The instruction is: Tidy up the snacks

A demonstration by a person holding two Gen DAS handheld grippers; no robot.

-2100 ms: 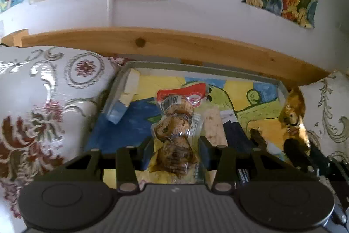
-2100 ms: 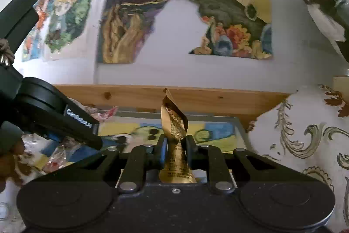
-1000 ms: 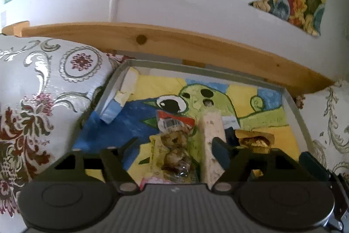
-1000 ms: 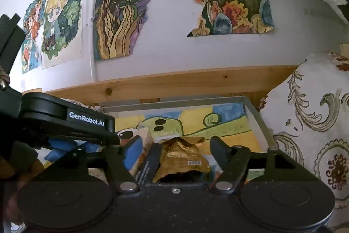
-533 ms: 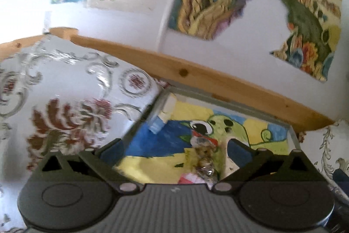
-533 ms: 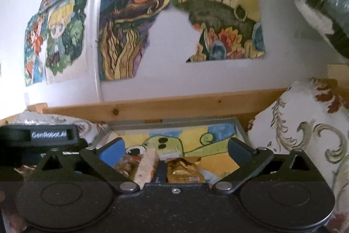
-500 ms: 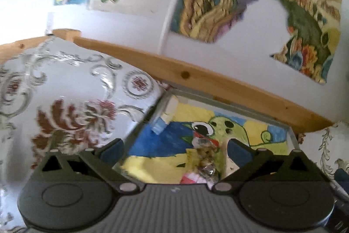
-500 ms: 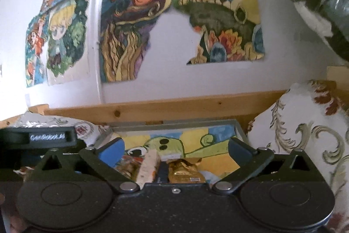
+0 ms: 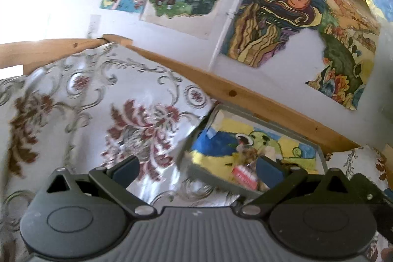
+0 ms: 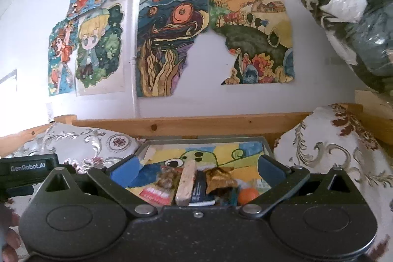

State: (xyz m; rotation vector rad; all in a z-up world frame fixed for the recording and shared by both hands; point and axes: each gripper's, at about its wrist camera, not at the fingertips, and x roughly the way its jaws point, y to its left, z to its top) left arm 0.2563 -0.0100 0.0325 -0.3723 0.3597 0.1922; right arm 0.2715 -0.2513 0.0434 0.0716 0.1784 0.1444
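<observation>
Both tools spread wide, nothing between the fingers. Left tool (image 9: 196, 167) over a floral cushion (image 9: 103, 114), off to the left of the tray (image 9: 245, 112); right tool (image 10: 196, 170) just in front of the tray, aimed straight at it.

Grey tray with a painted lining (green cartoon figure on yellow and blue), set between two floral cushions, the right one (image 10: 339, 151) close against its right side. Behind it a wooden rail (image 10: 196, 124), then a white wall hung with drawings (image 10: 169, 41).

Snacks gathered at the near end of the tray, side by side and touching. From left to right in the right wrist view: clear pack of brown cakes (image 10: 167, 179) with a red-and-white end (image 10: 154, 195), pale bar (image 10: 185, 184) lying lengthwise, dark packet (image 10: 200, 188), crumpled gold wrapper (image 10: 219, 179), orange ball (image 10: 248, 195) at the far right. White-and-blue packet (image 9: 215, 125) alone in the far left corner of the tray.

At the left edge of the right wrist view, body of the left tool marked "GenRobot.AI", and part of a hand (image 10: 9, 237) below it. Top right, a bulging clear bag of dark cloth (image 10: 348, 4).
</observation>
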